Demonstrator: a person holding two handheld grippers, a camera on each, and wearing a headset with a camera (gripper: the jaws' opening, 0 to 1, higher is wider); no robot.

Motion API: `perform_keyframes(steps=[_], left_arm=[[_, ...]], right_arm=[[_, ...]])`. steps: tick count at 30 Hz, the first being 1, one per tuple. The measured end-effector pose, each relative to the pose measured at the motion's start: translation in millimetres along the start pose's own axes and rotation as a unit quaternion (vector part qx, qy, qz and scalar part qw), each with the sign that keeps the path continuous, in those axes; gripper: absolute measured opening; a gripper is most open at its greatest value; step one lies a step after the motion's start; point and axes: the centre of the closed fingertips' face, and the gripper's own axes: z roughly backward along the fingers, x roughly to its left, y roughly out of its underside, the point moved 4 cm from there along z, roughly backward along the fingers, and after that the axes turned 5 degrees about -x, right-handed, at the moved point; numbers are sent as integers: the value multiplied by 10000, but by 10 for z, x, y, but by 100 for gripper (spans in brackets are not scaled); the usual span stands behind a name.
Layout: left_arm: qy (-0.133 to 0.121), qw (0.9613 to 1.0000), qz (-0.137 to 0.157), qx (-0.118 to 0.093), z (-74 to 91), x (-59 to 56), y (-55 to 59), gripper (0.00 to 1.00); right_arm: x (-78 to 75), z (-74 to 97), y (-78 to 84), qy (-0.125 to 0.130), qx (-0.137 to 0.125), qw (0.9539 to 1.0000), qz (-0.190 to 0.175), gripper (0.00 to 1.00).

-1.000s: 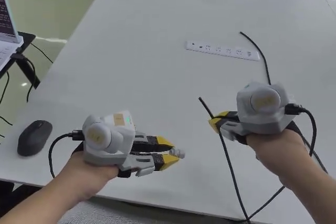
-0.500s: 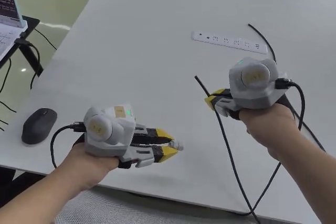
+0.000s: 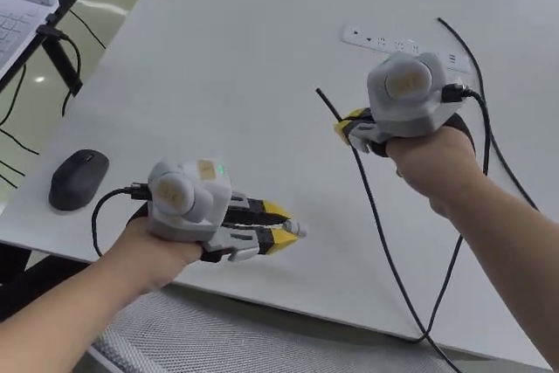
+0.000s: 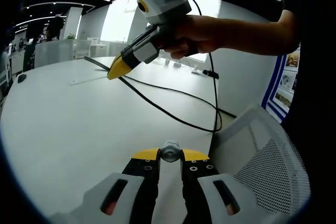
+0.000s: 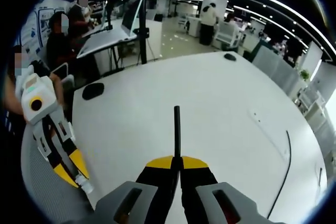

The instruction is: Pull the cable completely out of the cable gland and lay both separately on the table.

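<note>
Your left tool (image 3: 281,235) is clamped on the small grey cable gland (image 3: 298,230), just above the white bench (image 3: 218,76) edge. Your right tool (image 3: 346,128) is closed on the thin black cable (image 3: 377,216), held clear of the gland. Separation looks complete. Next, lower each and release them apart.

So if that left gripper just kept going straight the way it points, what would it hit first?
Probably the black cable hanging from the right gripper: it crosses just ahead of the left gripper and the cable gland it holds. Height is hard to judge, so it might slip past.
</note>
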Motion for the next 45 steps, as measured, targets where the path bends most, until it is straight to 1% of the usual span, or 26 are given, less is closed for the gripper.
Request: perform_keyframes(steps=[9, 11, 12, 14, 17, 19, 21, 24, 25, 27, 28, 31, 32, 34, 36, 38, 39, 43, 44, 45], left_arm=[[-15, 9999, 130, 31, 103, 132, 157, 15], [-17, 9999, 157, 41, 121, 157, 182, 15], [-22, 9999, 162, 44, 134, 192, 216, 15], [-31, 9998, 187, 63, 155, 228, 247, 15], [-38, 9997, 235, 75, 180, 283, 302, 15], [-47, 9996, 269, 73, 197, 309, 322, 15], [-60, 9995, 308, 59, 216, 346, 346, 15], [-77, 9994, 330, 71, 238, 394, 388, 15], [-91, 9993, 346, 90, 245, 424, 416, 15], [-118, 9991, 388, 108, 260, 465, 451, 15], [-129, 9991, 395, 107, 267, 479, 460, 15], [-178, 9987, 458, 119, 281, 534, 501, 15], [-203, 9986, 485, 114, 289, 553, 512, 15], [-244, 9984, 504, 110, 300, 585, 525, 15], [-291, 9981, 538, 98, 312, 622, 545, 15], [-311, 9980, 546, 90, 319, 634, 552, 15], [-322, 9979, 559, 90, 322, 646, 566, 15], [-360, 9974, 613, 115, 334, 682, 639, 15], [-373, 9975, 589, 142, 330, 687, 661, 15], [-370, 9973, 600, 211, 323, 693, 695, 15]], right_arm=[[133, -348, -90, -208, 121, 9994, 242, 0], [177, -424, -115, -295, 122, 9991, 265, 0], [204, -470, -130, -343, 126, 9989, 302, 0], [245, -535, -146, -411, 152, 9984, 365, 0], [326, -669, -181, -511, 173, 9970, 553, 0], [372, -735, -204, -573, 169, 9965, 589, 0], [445, -822, -239, -689, 141, 9956, 624, 0], [567, -962, -268, -851, 168, 9932, 774, 0], [583, -978, -271, -868, 171, 9930, 787, 0], [669, -1055, -291, -992, 156, 9909, 897, 0], [715, -1098, -295, -1068, 155, 9891, 998, 0], [805, -1198, -282, -1221, 194, 9849, 1212, 0], [847, -1235, -259, -1316, 225, 9827, 1280, 0], [901, -1291, -226, -1415, 288, 9799, 1379, 0], [950, -1327, -205, -1505, 302, 9774, 1452, 0], [1017, -1373, -166, -1633, 337, 9739, 1539, 0], [1060, -1398, -147, -1721, 354, 9712, 1610, 0], [1166, -1461, -92, -1886, 442, 9637, 1839, 0], [1185, -1475, -78, -1914, 466, 9626, 1859, 0], [1207, -1493, -64, -1953, 485, 9612, 1890, 0]])
